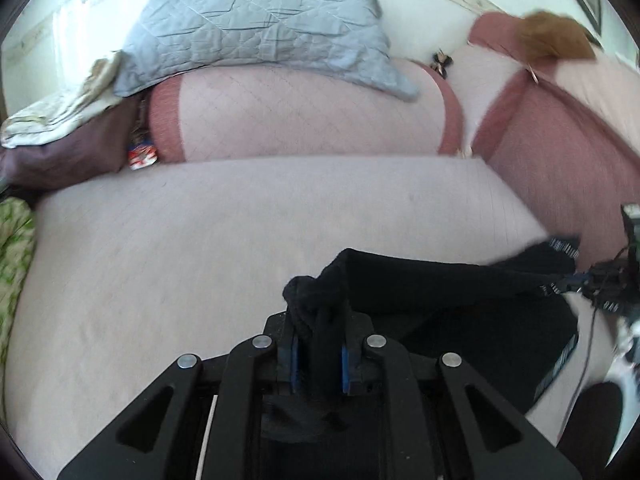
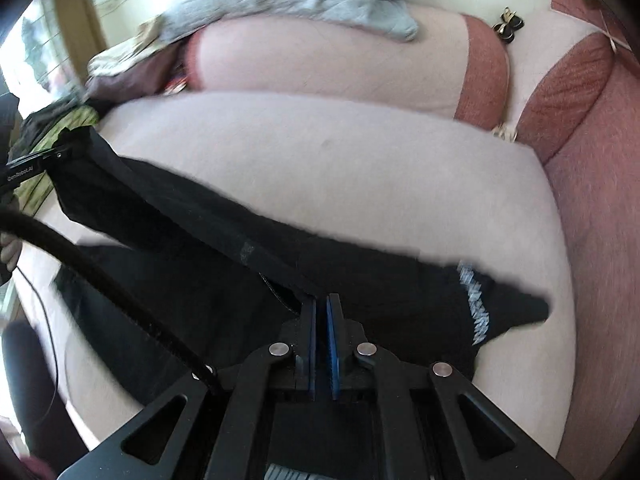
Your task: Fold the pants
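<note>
Big pale pink sofa seat [image 1: 240,220] takes up most of both views, and the black pants [image 2: 224,256] hang stretched above it between both tools. Left hand-held gripper [image 1: 318,354] is clamped on a bunched end, right hand-held gripper [image 2: 321,340] pinched nearly closed on a thin edge.

Pink sofa [image 1: 240,216], grey quilted blanket [image 1: 256,12] on backrest, white wall [image 1: 432,12]

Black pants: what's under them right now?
Under the black pants is the pale sofa seat cushion, showing on all sides. Both the left gripper and right gripper pinch the fabric. Whatever lies directly beneath the cloth is covered.
</note>
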A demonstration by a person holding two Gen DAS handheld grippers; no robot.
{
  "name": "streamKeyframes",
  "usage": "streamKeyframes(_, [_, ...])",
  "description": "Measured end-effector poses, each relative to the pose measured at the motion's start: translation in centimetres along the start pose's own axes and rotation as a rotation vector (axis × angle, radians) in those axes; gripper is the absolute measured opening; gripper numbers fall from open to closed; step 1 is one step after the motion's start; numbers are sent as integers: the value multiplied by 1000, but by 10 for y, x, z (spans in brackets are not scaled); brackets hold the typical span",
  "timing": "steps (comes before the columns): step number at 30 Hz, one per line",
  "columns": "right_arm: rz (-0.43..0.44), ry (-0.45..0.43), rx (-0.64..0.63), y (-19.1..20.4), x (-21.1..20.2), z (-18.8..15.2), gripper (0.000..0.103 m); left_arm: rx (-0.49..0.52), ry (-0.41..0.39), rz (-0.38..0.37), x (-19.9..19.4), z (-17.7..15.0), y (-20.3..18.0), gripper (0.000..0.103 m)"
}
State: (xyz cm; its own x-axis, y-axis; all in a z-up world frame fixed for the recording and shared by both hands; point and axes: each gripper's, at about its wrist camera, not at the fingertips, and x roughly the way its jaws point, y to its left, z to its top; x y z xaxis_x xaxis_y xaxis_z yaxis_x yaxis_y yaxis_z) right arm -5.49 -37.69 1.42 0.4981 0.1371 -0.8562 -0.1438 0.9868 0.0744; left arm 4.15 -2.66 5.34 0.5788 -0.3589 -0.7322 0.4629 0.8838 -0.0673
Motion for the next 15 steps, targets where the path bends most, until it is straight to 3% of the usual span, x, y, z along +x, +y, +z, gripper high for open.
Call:
streamKeyframes(1, [5,19,-6,9,-2,-15,5,15,12,23,-8,-21,-4,26])
streamKeyframes(3, [-2,72,-22,27,-1,-48,5,34,49,63,-16,-59,-10,30])
streamKeyframes(7, [-28,195,-53,51,11,-99,12,-19,137,56,-33,-119,-3,41])
streamKeyframes(11, [-73,202,-78,62,0,-119,15,-117,112,38,-69,-148,16,47])
streamKeyframes(15, [-53,108,-79,78,-26,-106,28,-253,37,49,-101,-160,47,53])
